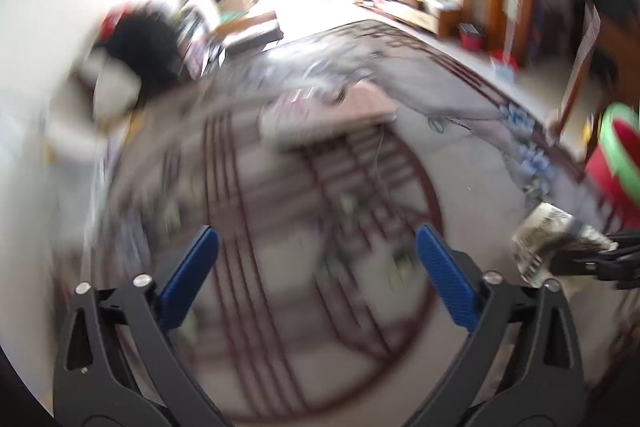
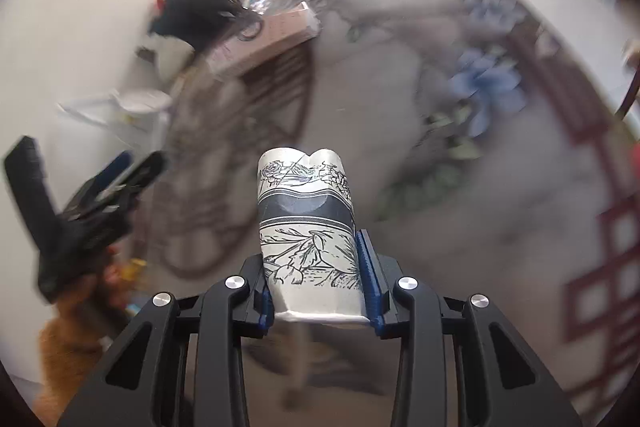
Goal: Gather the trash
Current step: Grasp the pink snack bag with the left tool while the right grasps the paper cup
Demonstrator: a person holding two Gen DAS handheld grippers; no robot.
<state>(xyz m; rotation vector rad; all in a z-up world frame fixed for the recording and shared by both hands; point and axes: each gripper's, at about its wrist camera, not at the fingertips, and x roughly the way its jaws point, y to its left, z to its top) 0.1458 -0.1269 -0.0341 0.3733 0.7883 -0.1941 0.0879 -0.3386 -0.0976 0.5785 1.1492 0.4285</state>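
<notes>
A crushed paper cup (image 2: 306, 227) with a dark band and drawn flowers is squeezed between the blue pads of my right gripper (image 2: 318, 267), which is shut on it. The same cup (image 1: 540, 243) shows at the right edge of the left wrist view, held in the black right gripper. My left gripper (image 1: 316, 243) hangs over a patterned rug (image 1: 280, 307) with its blue fingers (image 1: 440, 267) spread wide and nothing between them. The left gripper (image 2: 120, 175) also appears at the left of the right wrist view. Both views are motion-blurred.
A flat pinkish cardboard box (image 1: 336, 115) lies on the rug ahead. A red bin with a green rim (image 1: 618, 159) stands at the right. Dark clutter and bags (image 1: 144, 47) pile up by the white wall at the left. Low wooden furniture (image 1: 420, 7) lines the bright far side.
</notes>
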